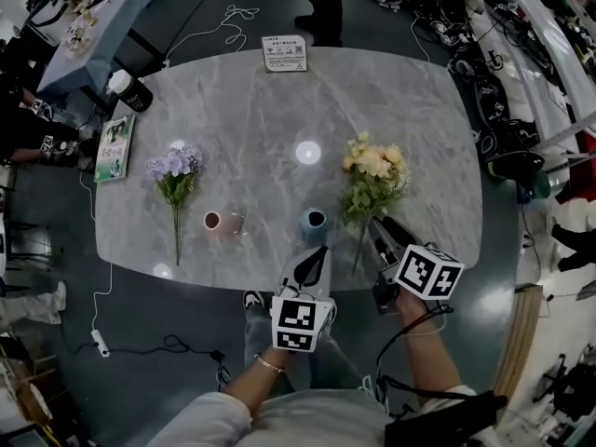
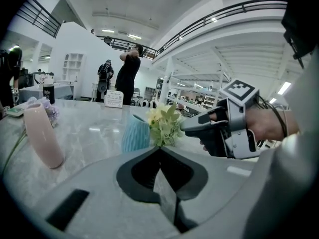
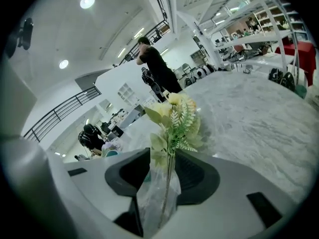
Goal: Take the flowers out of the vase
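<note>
Stem of the yellow bouquet [image 1: 374, 170] runs lengthwise through the gap of the right gripper [image 1: 382, 226], whose jaws stand partly apart without pinching it. The blooms lie straight ahead on the table [image 1: 261, 119], clear of the blue vase [image 1: 315, 220] just left of those jaws. The left gripper [image 1: 319, 252], jaws closed and empty, is farther off. The bouquet has pale yellow heads, fern sprigs and a clear wrap round the stem.

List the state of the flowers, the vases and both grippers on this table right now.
left gripper: shut, empty.
right gripper: open, a stem between its jaws.
yellow flowers: out of any vase, stem in the right gripper's open jaws.
purple flowers: out of any vase, lying loose.
pink vase: upright, empty.
blue vase: upright, empty.
</note>
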Demonstrator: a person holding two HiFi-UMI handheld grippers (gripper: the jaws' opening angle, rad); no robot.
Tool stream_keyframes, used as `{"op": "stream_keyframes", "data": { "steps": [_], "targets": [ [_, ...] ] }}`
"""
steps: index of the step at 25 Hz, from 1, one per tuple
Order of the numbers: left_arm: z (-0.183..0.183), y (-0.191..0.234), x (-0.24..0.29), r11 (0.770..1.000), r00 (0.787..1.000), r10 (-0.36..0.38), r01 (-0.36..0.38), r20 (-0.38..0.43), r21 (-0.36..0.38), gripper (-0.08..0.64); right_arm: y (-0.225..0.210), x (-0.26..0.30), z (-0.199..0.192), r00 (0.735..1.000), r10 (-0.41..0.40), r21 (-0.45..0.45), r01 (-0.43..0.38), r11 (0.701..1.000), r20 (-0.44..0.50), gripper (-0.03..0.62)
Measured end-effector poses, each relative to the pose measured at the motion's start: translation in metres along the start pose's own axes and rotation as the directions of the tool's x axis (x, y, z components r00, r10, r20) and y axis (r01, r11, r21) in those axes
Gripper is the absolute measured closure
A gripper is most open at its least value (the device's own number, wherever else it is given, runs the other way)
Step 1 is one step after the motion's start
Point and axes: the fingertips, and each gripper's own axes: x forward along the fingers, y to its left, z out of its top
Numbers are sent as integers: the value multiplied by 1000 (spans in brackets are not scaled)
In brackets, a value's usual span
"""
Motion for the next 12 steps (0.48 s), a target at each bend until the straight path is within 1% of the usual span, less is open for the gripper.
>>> {"op": "stream_keyframes", "data": {
  "steps": [2,4,9,12],
  "targets": [
    [11,5,-3,1000,1000,8,-8,24,7,551,8,-6,11,999,-15,-66,17,998,33,468],
    [21,11,-8,1000,999,20,-21,49,15,551,17,-12,22,997,-27,-109,36,993,74,468],
    [44,21,-28,998,993,54,-55,103,6,551,42,-36,36,986,-31,-136,54,989,166,472],
    [58,24,-40,998,990,60,-61,131,10,551,54,-51,41,975,-43,-146,76,986,216,506]
  ]
}}
